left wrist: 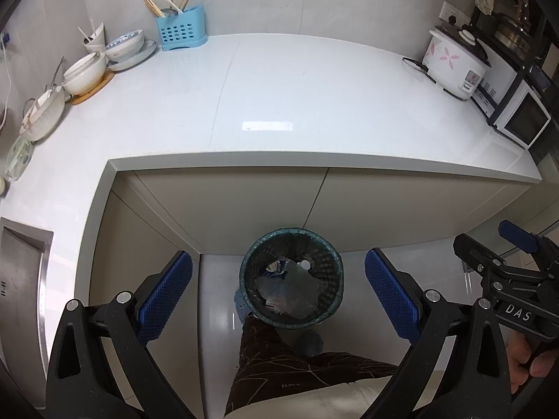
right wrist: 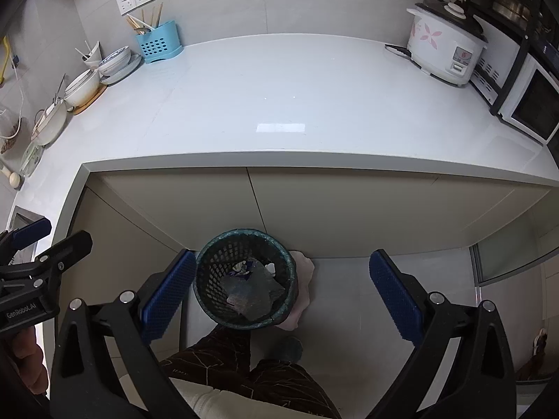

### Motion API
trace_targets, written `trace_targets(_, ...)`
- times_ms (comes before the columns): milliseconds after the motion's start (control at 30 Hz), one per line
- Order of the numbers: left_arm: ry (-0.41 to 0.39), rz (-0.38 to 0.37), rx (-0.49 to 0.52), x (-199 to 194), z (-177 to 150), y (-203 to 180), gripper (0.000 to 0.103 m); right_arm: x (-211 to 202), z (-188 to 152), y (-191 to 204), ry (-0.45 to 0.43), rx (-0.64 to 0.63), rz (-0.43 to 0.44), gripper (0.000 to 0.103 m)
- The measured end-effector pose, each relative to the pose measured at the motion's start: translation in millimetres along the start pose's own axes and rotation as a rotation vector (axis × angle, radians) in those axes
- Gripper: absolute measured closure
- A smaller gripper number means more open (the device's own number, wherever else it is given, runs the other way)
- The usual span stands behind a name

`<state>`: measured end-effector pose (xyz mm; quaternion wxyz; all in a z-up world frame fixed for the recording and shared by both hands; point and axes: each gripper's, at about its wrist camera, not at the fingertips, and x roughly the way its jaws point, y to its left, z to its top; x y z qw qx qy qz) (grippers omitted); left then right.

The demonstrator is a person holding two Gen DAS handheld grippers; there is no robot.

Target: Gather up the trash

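A dark mesh trash basket [left wrist: 291,279] stands on the floor against the cabinet base, holding crumpled wrappers and a grey bag [left wrist: 288,288]. In the right wrist view the same basket [right wrist: 246,277] has scraps inside. My left gripper [left wrist: 279,291] hangs open above the basket with nothing between its blue pads. My right gripper [right wrist: 283,291] is open too, empty, with the basket near its left pad [right wrist: 167,295]. Each gripper shows at the edge of the other's view: the right one [left wrist: 506,262], the left one [right wrist: 38,248].
A white countertop [left wrist: 297,104] spans both views with bowls and plates [left wrist: 115,52], a blue utensil holder [left wrist: 181,29], a rice cooker [left wrist: 454,63] and a microwave [left wrist: 520,118]. A steel sink [left wrist: 21,272] is at left. A person's legs in dark trousers [left wrist: 279,359] stand by the basket.
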<state>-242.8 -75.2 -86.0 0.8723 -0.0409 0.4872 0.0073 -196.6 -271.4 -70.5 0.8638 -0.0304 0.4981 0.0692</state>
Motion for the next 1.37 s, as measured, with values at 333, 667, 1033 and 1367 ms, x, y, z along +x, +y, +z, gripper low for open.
trace_targets(333, -0.002, 0.006, 0.005, -1.2, -1.4, -3.6, 0.006, -1.9, -0.5, 3.8, -0.002, -0.002, 0.002, 0.008)
trace_targets(667, 0.004, 0.019, -0.008, 3.2, 0.5, -0.6, 0.006, -2.2, 0.2, 4.5, -0.003, -0.007, -0.001, 0.008)
trace_targets(1033, 0.009, 0.007, 0.007, 5.1, 0.4, -2.8, 0.006, -1.3, 2.0, 3.8, -0.003, -0.013, 0.000, 0.008)
trace_targets(1367, 0.018, 0.005, 0.000, 5.2, 4.6, -1.5, 0.006, -1.6, 6.3, 5.3, 0.008, -0.018, -0.003, 0.008)
